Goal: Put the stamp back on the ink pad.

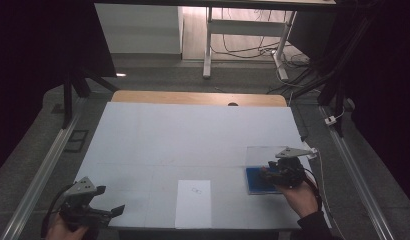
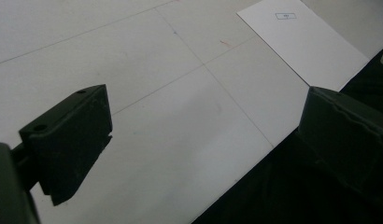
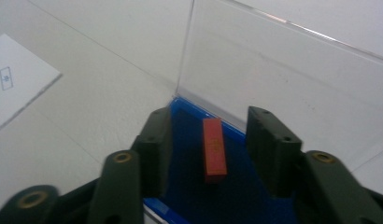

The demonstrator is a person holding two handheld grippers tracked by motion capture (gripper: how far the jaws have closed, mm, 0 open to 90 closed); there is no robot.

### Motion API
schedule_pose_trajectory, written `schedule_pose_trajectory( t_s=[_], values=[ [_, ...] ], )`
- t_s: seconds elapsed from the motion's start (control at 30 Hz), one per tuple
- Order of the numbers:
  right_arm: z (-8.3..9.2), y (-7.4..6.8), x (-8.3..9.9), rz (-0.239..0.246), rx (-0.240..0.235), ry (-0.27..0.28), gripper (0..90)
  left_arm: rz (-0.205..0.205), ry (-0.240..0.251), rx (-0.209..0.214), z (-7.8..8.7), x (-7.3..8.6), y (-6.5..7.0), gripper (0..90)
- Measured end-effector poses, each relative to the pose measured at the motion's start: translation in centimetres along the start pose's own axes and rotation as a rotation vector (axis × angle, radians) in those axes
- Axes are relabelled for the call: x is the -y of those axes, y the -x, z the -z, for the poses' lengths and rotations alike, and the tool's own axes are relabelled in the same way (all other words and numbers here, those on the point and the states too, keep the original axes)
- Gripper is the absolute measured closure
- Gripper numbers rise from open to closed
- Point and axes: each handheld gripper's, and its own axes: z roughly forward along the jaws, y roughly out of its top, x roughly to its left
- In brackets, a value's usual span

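A small orange-red block [image 3: 214,148] lies flat on the blue base [image 3: 189,140] of a case whose clear lid [image 3: 283,79] stands upright behind it. My right gripper [image 3: 210,125] is open, one jaw on each side of the block, with a gap on both sides. In the high view the blue base [image 1: 254,184] sits at the table's right front, and the right gripper [image 1: 266,174] reaches over it from the right. My left gripper [image 1: 111,201] hovers open at the front left corner. Its jaws stand wide apart with nothing between them [image 2: 206,98].
A white sheet of paper [image 1: 193,204] with a small printed mark lies at the front middle of the white table [image 1: 193,135]; the same sheet of paper [image 2: 301,39] lies ahead of the left gripper. The table's front edge [image 2: 255,163] runs just below the left jaws.
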Motion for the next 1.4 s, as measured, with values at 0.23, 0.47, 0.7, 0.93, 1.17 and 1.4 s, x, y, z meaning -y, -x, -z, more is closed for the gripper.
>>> schedule_pose_trajectory(
  t_s=[0.23,0.47,0.7,0.93,1.17,1.4],
  values=[
    [0.0,-0.6,-0.1,-0.013,-0.028,0.002,27.6,0.001,0.0,0.0,0.0,0.0,0.0,3.2],
    [0.6,-1.2,-0.1,-0.041,-0.041,0.028,14.1,0.001,0.001,0.001,0.0,0.0,0.0,3.2],
    [1.3,-1.7,0.5,-0.063,-0.074,0.037,6.4,0.003,0.001,0.001,0.0,0.0,0.0,3.2],
    [2.6,-1.9,1.4,-0.065,-0.073,0.056,2.9,0.005,-0.001,0.001,0.0,0.0,0.0,3.2],
    [3.7,-2.1,2.2,-0.066,-0.053,0.075,1.2,0.007,0.0,0.001,0.0,0.0,-0.1,3.2],
    [4.5,-2.3,2.9,-0.073,-0.023,0.083,0.0,0.008,-0.001,0.001,0.0,0.0,-0.1,3.2]
  ],
)
